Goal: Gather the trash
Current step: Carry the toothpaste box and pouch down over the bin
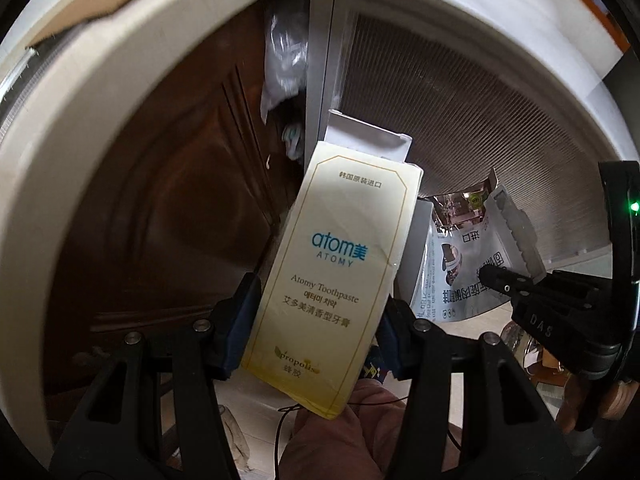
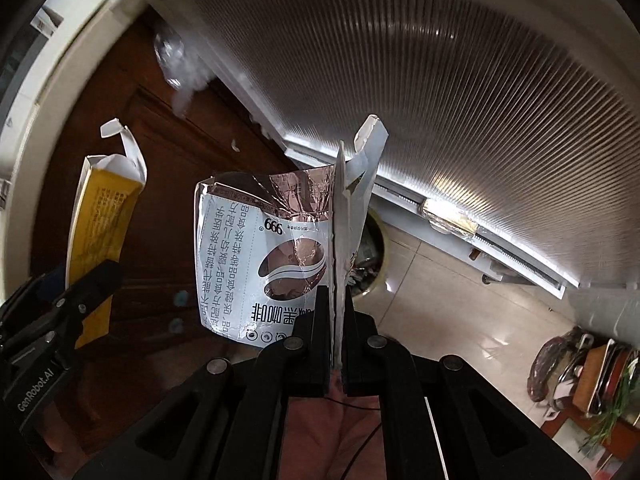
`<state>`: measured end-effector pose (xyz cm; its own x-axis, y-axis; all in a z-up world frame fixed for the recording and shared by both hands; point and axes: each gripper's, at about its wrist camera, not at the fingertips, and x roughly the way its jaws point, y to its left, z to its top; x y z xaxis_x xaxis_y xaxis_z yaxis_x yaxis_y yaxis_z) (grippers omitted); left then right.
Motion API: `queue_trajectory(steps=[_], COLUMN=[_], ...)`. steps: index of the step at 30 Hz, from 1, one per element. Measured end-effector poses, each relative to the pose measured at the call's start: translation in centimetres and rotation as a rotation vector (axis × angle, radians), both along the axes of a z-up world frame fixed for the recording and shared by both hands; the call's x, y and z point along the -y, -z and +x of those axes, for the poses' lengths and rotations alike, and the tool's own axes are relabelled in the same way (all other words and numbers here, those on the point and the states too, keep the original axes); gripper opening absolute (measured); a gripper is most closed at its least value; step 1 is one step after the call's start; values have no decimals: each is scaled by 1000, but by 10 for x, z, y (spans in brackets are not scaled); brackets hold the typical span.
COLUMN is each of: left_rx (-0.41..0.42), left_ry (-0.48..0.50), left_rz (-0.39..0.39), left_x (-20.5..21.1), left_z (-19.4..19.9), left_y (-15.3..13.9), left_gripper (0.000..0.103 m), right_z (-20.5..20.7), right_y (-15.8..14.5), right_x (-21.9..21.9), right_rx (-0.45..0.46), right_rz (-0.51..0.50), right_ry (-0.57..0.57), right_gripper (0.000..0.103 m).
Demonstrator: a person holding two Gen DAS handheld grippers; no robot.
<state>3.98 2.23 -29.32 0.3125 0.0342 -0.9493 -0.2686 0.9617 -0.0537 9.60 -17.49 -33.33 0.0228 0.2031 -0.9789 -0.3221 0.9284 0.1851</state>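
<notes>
A cream Atomy toothpaste box (image 1: 332,272) stands upright between the blue pads of my left gripper (image 1: 316,326), which is shut on its sides; its top flap hangs open. In the right wrist view the same box (image 2: 100,232) shows its yellow side, with the left gripper (image 2: 100,276) at its base. My right gripper (image 2: 334,300) is shut on a torn silver foil pouch (image 2: 256,260) with printed text; a white edge of it runs up between the jaws. From the left wrist view, the pouch (image 1: 452,264) and right gripper (image 1: 492,276) sit just right of the box.
A round bin's cream rim (image 2: 382,248), with rubbish inside, shows on the tiled floor (image 2: 460,312) behind the pouch. Left is a dark wooden door (image 1: 168,200), beyond it ribbed glass panels (image 2: 440,100). A clear plastic bag (image 1: 284,52) hangs in the gap. Clutter (image 2: 592,380) sits bottom right.
</notes>
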Motion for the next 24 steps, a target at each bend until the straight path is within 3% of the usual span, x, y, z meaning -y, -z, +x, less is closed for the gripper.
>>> queue_trajectory(steps=[13, 24], left_rx=[-35, -111], left_ry=[-27, -40], left_rz=[15, -37], left_x=[15, 23], left_z=[26, 51], left_y=[79, 173], left_gripper=[50, 50], right_z=[16, 30], right_y=[83, 172], right_x=[4, -6], right_rx=[-28, -29], right_rz=[-27, -80], right_ry=[-18, -17], right_gripper=[3, 3])
